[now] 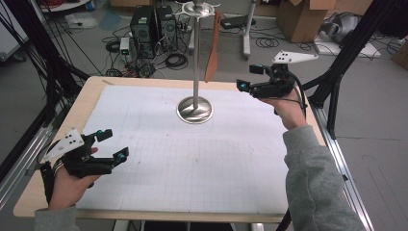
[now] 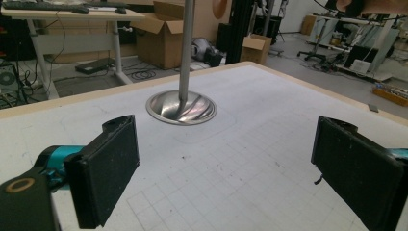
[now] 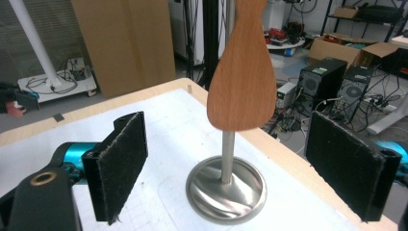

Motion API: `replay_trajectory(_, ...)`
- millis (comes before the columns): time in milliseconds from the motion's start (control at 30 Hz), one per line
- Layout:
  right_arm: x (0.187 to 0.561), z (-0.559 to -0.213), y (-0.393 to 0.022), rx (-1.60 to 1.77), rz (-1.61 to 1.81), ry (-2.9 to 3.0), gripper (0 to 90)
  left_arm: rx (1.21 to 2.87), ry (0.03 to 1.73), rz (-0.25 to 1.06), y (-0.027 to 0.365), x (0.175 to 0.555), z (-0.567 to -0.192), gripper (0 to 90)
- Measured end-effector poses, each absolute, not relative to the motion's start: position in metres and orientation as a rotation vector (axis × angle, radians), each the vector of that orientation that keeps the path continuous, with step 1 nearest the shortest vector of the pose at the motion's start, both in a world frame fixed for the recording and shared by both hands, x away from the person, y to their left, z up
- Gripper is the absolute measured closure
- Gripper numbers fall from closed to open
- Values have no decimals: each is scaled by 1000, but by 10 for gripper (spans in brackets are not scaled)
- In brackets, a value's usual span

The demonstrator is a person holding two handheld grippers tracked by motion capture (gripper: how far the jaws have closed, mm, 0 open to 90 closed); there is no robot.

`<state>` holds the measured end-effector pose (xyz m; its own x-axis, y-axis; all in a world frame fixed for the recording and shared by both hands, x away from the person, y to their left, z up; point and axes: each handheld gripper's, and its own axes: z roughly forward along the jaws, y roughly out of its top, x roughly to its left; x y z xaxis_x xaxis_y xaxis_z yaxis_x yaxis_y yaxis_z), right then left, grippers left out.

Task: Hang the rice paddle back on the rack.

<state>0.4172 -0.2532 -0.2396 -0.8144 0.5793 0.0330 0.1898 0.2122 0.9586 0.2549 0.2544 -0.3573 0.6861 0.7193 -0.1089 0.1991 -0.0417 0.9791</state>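
Beyond the far edge of my worktop (image 1: 91, 101), two black computer towers (image 1: 153, 24) stand on the floor among coiled cables (image 1: 176, 60). Cardboard boxes (image 1: 302, 18) sit past the far right corner. Black frame legs (image 1: 351, 48) rise off the right edge.

glossy metal stand (image 1: 195, 109), wooden spatula (image 3: 242, 77)

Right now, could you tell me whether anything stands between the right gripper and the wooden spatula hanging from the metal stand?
Nothing visible does. In the right gripper view the wooden spatula hangs ahead of the open jaws, with the stand's pole behind it. The high view shows open air between the right gripper and the spatula.
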Motion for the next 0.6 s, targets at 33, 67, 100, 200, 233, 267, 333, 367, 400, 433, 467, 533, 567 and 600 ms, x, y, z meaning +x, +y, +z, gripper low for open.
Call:
replay_trajectory(33, 416, -241, -255, 724, 1626, 2164, 142, 1594, 770, 496, 254, 255, -357, 97)
replay_trajectory(67, 415, -242, -256, 725, 1624, 2166, 142, 1593, 770, 495, 254, 255, -357, 98)
replay_trajectory(100, 413, -243, -257, 722, 1627, 2159, 142, 1594, 771, 494, 255, 255, -357, 98)
replay_trajectory(200, 409, -247, -261, 717, 1635, 2152, 142, 1594, 770, 496, 254, 255, -357, 98)
replay_trajectory(233, 408, -248, -262, 717, 1631, 2154, 142, 1591, 771, 495, 254, 255, -357, 97)
replay_trajectory(267, 406, -250, -263, 718, 1629, 2156, 142, 1591, 770, 495, 254, 255, -356, 97)
replay_trajectory(333, 404, -252, -266, 722, 1622, 2162, 142, 1593, 770, 495, 254, 254, -356, 98)
replay_trajectory(367, 403, -253, -267, 720, 1618, 2162, 142, 1593, 768, 496, 254, 254, -356, 97)
replay_trajectory(400, 402, -254, -268, 715, 1620, 2154, 142, 1593, 769, 496, 254, 254, -356, 98)
replay_trajectory(433, 400, -255, -270, 713, 1629, 2153, 142, 1595, 767, 497, 254, 254, -356, 98)
replay_trajectory(467, 399, -255, -271, 713, 1632, 2152, 142, 1593, 768, 496, 254, 254, -356, 97)
replay_trajectory(533, 396, -258, -272, 710, 1634, 2149, 141, 1590, 770, 498, 254, 254, -356, 97)
replay_trajectory(567, 394, -259, -273, 703, 1634, 2146, 142, 1590, 771, 498, 255, 254, -356, 98)
replay_trajectory(600, 393, -260, -274, 704, 1633, 2150, 141, 1590, 771, 499, 255, 254, -356, 98)
